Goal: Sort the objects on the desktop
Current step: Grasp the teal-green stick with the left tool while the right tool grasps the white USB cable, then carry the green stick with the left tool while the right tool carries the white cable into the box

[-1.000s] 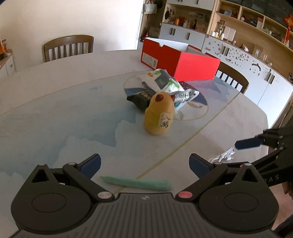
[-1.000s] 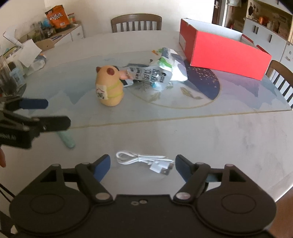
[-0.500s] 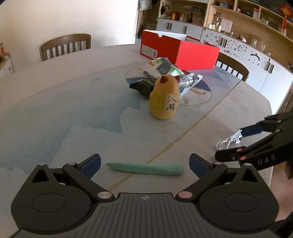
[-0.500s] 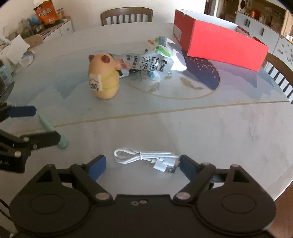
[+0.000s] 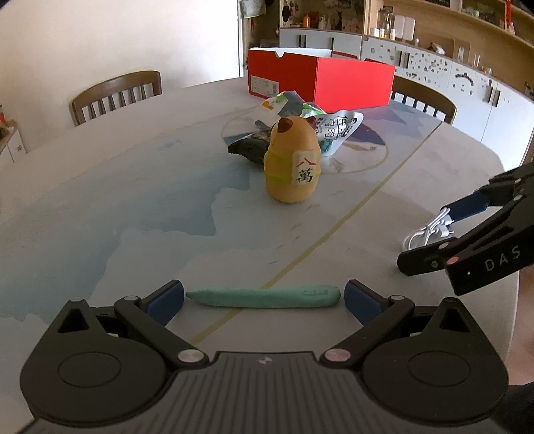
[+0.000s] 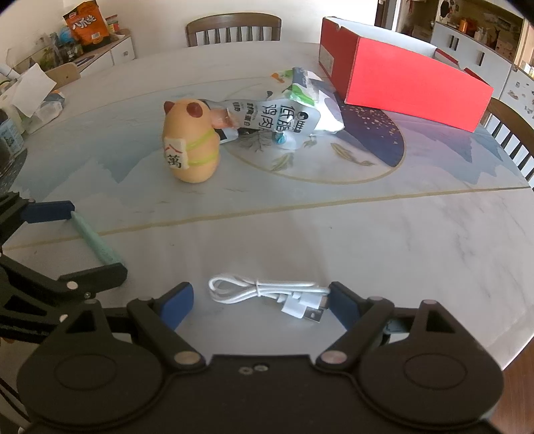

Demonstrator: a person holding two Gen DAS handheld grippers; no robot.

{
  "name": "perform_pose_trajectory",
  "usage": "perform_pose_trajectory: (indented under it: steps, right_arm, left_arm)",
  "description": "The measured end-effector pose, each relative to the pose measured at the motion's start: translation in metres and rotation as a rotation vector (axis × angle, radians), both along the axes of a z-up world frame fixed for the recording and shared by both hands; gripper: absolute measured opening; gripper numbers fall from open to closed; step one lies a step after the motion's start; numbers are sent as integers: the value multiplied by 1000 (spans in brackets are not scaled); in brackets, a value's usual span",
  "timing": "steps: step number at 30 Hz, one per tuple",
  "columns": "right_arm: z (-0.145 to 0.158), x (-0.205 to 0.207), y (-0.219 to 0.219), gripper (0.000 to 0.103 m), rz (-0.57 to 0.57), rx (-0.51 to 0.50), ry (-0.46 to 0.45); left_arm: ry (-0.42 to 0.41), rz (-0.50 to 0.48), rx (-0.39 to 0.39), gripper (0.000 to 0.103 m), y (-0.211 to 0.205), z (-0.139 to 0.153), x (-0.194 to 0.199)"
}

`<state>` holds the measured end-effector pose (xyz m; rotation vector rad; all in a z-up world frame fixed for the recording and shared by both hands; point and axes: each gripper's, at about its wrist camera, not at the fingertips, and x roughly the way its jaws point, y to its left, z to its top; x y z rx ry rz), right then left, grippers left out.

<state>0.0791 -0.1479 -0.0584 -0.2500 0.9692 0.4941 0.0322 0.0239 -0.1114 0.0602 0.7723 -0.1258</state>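
My left gripper [image 5: 263, 298] is open, its fingers either side of a teal stick [image 5: 263, 297] lying flat on the table; it also shows in the right wrist view [image 6: 95, 238]. My right gripper [image 6: 260, 302] is open around a coiled white USB cable [image 6: 267, 293], which also shows in the left wrist view [image 5: 427, 233]. A yellow hamster figurine [image 5: 292, 163] stands upright mid-table. Snack packets [image 6: 287, 117] lie behind it. An open red box [image 6: 400, 73] sits at the far side.
The round table [image 6: 400, 233] has its near edge at the right. Wooden chairs [image 5: 116, 95] stand around it. A side cabinet with a snack bag [image 6: 85, 25] and clutter is at the far left. Shelving lines the back wall.
Both grippers have moved forward and lower. The teal stick now lies between the left fingers and the cable between the right fingers. Both stay open.
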Motion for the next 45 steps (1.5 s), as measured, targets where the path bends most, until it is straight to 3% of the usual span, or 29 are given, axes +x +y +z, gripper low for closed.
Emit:
perform_pose_trajectory:
  steps: [12, 17, 25, 38, 45]
  right_arm:
    - [0, 0, -1, 86, 7, 2, -7]
    - [1, -1, -3, 77, 1, 5, -14]
    - [2, 1, -5, 75, 1, 13, -13]
    - [20, 12, -21, 75, -21, 36, -53]
    - [44, 28, -34, 75, -13, 55, -96]
  left_arm:
    - [4, 14, 1, 103, -1, 1, 1]
    - [1, 17, -1, 99, -2, 2, 0]
    - [4, 34, -20, 98, -4, 4, 0]
    - [-46, 71, -28, 98, -16, 37, 10]
    - [-72, 85, -27, 98, -28, 60, 21]
